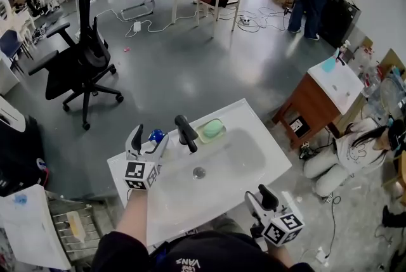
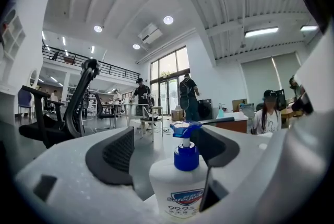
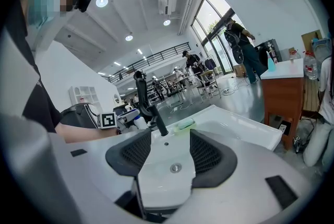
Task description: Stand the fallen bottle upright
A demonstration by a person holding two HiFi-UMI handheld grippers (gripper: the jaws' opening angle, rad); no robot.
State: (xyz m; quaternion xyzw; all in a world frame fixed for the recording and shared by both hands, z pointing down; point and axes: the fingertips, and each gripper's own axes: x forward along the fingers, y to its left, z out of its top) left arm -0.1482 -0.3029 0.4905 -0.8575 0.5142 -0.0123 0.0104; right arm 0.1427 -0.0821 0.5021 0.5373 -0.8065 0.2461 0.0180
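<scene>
A white pump bottle (image 2: 180,186) with a blue cap stands upright on the back left corner of the white sink (image 1: 266,137). Only its blue top (image 1: 156,135) shows in the head view. My left gripper (image 1: 150,139) sits level around it, and its jaws stand wide: the left pad is well clear of the bottle, the right one close beside it. In its own view the left gripper (image 2: 169,147) frames the pump head. My right gripper (image 1: 261,198) hovers open and empty over the sink's near edge, and the right gripper (image 3: 169,152) faces the drain (image 3: 176,167).
A black faucet (image 1: 186,132) rises behind the basin, with a green soap dish (image 1: 211,130) to its right. A black office chair (image 1: 82,55) stands at the back left, and a wooden cabinet (image 1: 323,90) at the right. A person (image 1: 355,144) sits on the floor beside the cabinet.
</scene>
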